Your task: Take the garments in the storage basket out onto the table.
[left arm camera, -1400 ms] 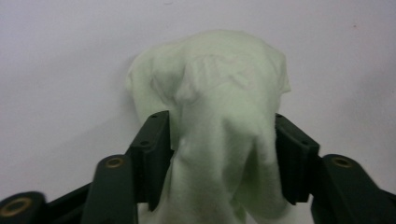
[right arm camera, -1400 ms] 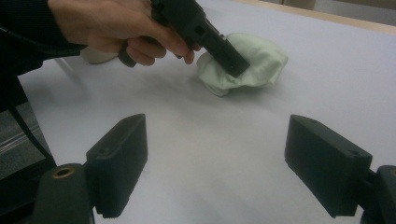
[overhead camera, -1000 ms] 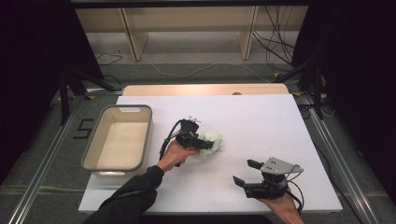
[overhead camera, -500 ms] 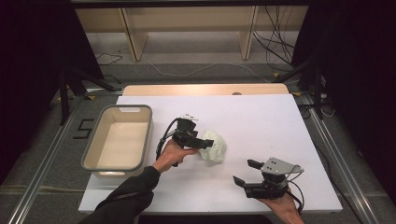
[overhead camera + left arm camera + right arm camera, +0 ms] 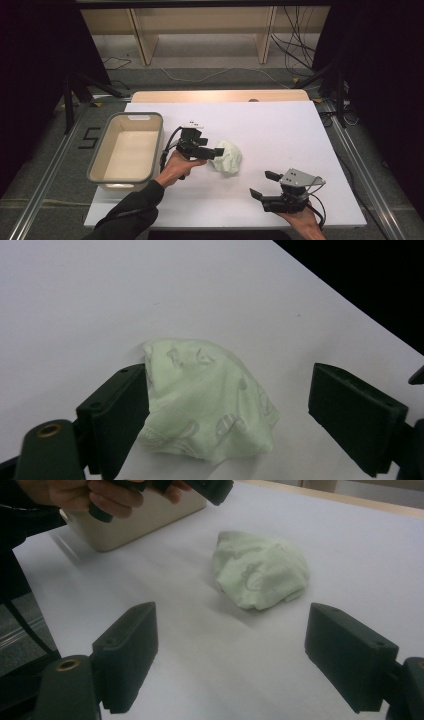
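Right of the tub (image 5: 125, 150), a crumpled pale-green cloth (image 5: 227, 156) lies on the tabletop, soft, light; pinch its raised folds. Left tool (image 5: 212, 151) released beside it; right tool (image 5: 261, 185) released, apart.

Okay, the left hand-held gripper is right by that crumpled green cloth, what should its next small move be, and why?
Probably close the left hand-held gripper on the pale green cloth. Its jaws stand open with the cloth between them, one jaw at the cloth's edge, the other apart from it. The cloth lies on the white table, beside the beige bin.
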A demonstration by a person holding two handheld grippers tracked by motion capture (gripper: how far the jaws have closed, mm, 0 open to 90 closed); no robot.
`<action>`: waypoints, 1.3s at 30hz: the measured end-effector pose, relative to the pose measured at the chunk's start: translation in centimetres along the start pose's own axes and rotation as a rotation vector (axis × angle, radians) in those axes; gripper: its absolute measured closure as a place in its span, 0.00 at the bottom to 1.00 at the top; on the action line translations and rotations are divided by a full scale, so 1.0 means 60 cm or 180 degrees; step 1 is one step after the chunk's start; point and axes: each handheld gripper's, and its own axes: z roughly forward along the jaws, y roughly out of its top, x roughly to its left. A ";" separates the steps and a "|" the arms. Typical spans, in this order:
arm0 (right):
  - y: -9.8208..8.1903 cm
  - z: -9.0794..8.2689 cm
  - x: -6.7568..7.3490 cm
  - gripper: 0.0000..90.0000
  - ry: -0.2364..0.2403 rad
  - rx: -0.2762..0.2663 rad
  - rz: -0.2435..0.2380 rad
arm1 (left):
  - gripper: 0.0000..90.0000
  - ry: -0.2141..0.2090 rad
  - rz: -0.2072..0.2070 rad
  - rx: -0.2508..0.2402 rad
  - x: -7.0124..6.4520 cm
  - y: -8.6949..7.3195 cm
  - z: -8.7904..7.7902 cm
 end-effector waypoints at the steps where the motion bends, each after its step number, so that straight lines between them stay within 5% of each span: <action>1: 0.000 0.000 0.000 0.25 -0.0003 0.0005 0.0011 | 0.18 -0.0004 0.0009 -0.0019 -0.001 0.000 -0.003; 15: 0.000 0.000 -0.002 0.24 0.0035 -0.0015 0.0049 | 0.18 -0.0119 0.0008 -0.0267 -0.013 -0.018 -0.048; 32: -0.001 0.001 -0.004 0.24 0.0084 -0.0015 0.0108 | 0.17 -0.0041 0.0068 -0.0393 -0.015 -0.055 -0.085; 39: -0.001 0.001 -0.004 0.24 0.0096 -0.0010 0.0119 | 0.17 -0.0106 0.0100 -0.0457 -0.016 -0.066 -0.097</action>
